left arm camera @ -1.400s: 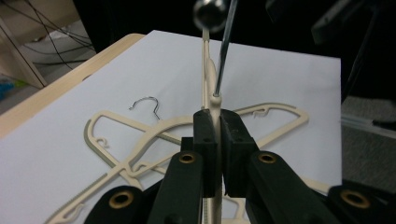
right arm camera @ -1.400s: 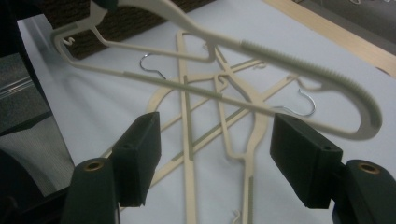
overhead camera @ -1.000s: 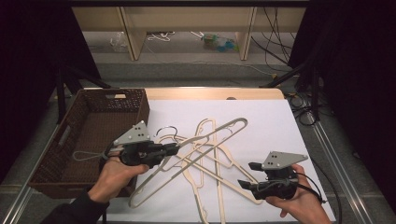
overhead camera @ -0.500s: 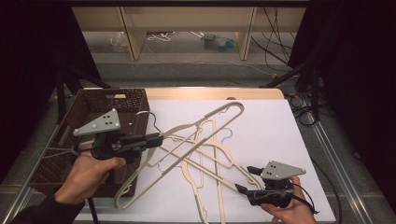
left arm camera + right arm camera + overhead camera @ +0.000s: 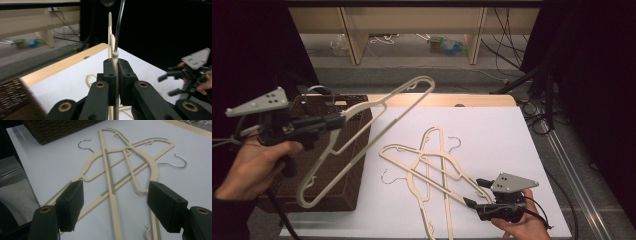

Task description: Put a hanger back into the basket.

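The lifted hanger [image 5: 362, 135] runs partly in front of the wicker basket [image 5: 354, 165] at the left of the high view, and its wire hook is hard to pick out against the dark weave near the basket's top edge. In the left gripper view the same hanger shows edge-on, a thin cream strip rising from between the pads, and its lower part is lost behind the jaws. The person's left forearm is cut off at the lower left corner of the high view.

The left tool [image 5: 334, 121] sits at the middle left of the high view, raised off the surface [image 5: 512, 130] and pointing toward the right, jaws pressed together on the hanger's cream bar. The hanger slants from the lower left up toward the top centre, clear of the white sheet.

The right tool [image 5: 476, 192] lies low at the bottom right of the high view, held in a hand [image 5: 522, 227] that is partly cut by the frame's lower edge. Its jaws stand spread, having just been opening, nothing between them. Just ahead lie the remaining hangers [image 5: 125, 162], crossed over one another; how many they are is hard to tell.
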`<state>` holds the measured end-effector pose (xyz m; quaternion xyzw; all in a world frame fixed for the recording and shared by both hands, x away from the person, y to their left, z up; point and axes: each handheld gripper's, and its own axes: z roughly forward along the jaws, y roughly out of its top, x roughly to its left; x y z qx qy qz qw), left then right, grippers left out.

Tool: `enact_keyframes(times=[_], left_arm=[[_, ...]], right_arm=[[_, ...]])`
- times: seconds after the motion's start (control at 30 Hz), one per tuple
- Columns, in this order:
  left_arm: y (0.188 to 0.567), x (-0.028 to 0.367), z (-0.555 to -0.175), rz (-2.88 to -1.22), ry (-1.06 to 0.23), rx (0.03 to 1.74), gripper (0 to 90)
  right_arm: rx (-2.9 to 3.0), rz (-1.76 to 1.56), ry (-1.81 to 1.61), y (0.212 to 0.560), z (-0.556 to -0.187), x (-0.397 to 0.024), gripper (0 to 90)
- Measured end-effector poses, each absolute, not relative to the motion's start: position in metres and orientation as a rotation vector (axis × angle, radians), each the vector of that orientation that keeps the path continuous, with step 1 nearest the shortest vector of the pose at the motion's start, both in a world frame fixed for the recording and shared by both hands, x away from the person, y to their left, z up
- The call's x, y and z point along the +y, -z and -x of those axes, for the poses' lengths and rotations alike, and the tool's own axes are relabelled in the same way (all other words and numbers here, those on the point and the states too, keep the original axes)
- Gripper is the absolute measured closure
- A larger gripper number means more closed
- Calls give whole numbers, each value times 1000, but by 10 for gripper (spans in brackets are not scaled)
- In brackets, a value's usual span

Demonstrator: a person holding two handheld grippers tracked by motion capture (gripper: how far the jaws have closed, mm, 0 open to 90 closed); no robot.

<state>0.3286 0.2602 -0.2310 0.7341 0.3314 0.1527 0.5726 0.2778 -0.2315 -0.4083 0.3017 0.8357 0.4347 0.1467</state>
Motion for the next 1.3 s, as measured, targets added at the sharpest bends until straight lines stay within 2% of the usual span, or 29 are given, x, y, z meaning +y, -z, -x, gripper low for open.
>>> enact_keyframes(times=[0.3,0.83,1.3], left_arm=[[240,310,-349,-1692,-483,871,858],[271,369,-380,-1719,-555,961,858],[295,387,-395,-1783,-548,1013,858]], right_arm=[[2405,-874,-1243,409,-278,-233,310],[2428,-879,-1239,413,-280,-233,309],[2429,-896,-1235,413,-281,-234,310]])
